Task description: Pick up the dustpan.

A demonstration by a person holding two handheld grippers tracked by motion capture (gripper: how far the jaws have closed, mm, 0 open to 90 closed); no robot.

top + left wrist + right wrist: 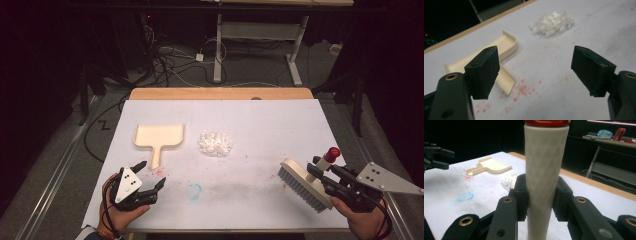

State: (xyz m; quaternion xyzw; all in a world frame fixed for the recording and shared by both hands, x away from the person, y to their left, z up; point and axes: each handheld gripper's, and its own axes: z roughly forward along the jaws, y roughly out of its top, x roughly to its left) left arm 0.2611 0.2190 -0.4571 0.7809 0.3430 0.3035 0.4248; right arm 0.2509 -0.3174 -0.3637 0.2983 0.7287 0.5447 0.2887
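Step in hand, by my judgement: pickup before sweeping. At the lower right of the high view, the right claw [320,172] is clenched on the handle of the brush [305,190], whose bristles face the middle of the desk [260,115]. At the lower left, the left claw [148,176] stands released with nothing between its jaws, its tips near the handle of the dustpan [159,137]. Beyond, at centre frame, lies the pile of white scraps [215,143], just right of the dustpan. Next move likely requires closing the left claw on the dustpan handle. No brand, label or legible writing is visible.
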